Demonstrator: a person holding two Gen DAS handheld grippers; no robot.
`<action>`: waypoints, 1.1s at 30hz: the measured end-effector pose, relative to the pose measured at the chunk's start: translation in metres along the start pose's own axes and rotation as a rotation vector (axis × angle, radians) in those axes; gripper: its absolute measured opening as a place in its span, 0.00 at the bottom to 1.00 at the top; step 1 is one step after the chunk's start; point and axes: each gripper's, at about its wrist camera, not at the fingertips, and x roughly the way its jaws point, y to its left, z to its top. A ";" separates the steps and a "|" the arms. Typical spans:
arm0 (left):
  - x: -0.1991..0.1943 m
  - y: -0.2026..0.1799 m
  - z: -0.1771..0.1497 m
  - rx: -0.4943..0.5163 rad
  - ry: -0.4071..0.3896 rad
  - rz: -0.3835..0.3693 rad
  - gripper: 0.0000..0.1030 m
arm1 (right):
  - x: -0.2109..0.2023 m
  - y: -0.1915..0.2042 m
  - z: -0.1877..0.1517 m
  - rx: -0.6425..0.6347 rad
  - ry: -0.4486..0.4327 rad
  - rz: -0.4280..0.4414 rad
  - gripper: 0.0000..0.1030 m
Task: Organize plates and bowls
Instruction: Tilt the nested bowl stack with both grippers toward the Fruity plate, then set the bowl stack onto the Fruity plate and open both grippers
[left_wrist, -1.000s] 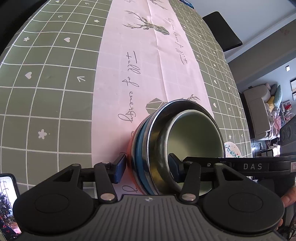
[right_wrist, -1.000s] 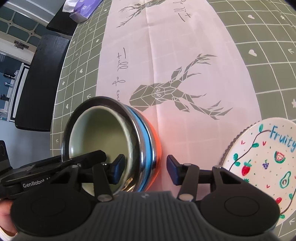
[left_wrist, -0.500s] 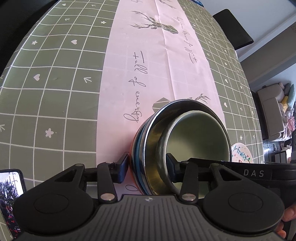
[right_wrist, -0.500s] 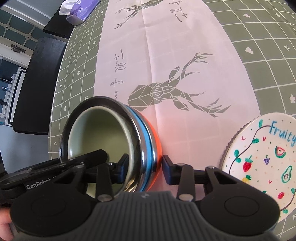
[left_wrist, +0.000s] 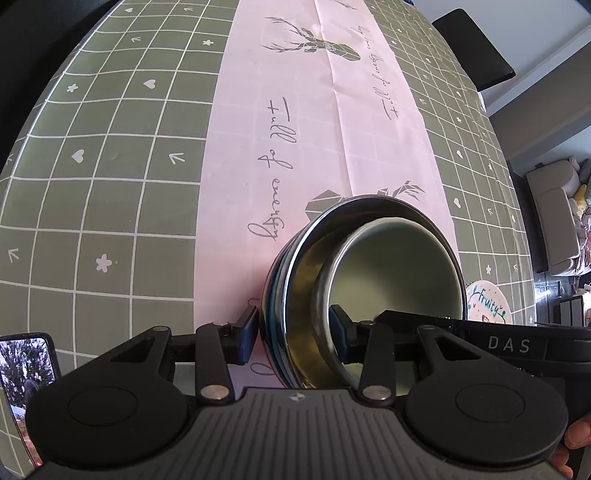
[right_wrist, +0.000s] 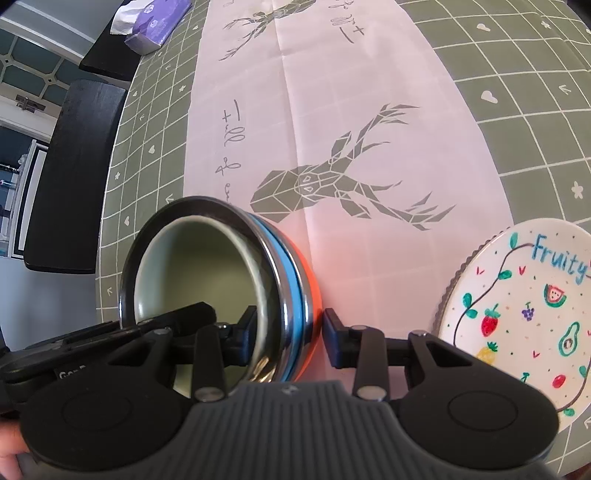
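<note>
Nested stack of bowls (left_wrist: 369, 280) at lower centre of both views, resting on the pink runner (left_wrist: 295, 147) of the checked table (left_wrist: 92, 184): a pale green bowl (right_wrist: 199, 269) sits inside a steel bowl (right_wrist: 280, 295), with blue and orange rims beneath. The left gripper (left_wrist: 291, 334) and right gripper (right_wrist: 290, 334) each clench the stacked walls on opposite sides, one finger inside and one outside. The stack is judged rigid, fairly heavy, with polished steel that may slip and a possibly ceramic bowl that may chip; a two-sided hold across all rims seems the soundest. Only the right view shows the orange rim, the whole fruit plate (right_wrist: 524, 314) at right and a tissue box (right_wrist: 155, 22) at upper left; only the left view shows a phone (left_wrist: 26, 380) at lower left.
</note>
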 end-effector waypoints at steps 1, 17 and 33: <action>-0.001 -0.002 0.000 0.002 -0.002 0.000 0.45 | -0.001 0.000 0.000 0.000 -0.002 0.000 0.35; -0.020 -0.068 0.000 0.099 -0.013 -0.020 0.45 | -0.060 -0.028 -0.005 0.009 -0.061 -0.013 0.34; 0.013 -0.164 -0.022 0.202 0.056 -0.107 0.45 | -0.124 -0.113 -0.020 0.090 -0.129 -0.094 0.34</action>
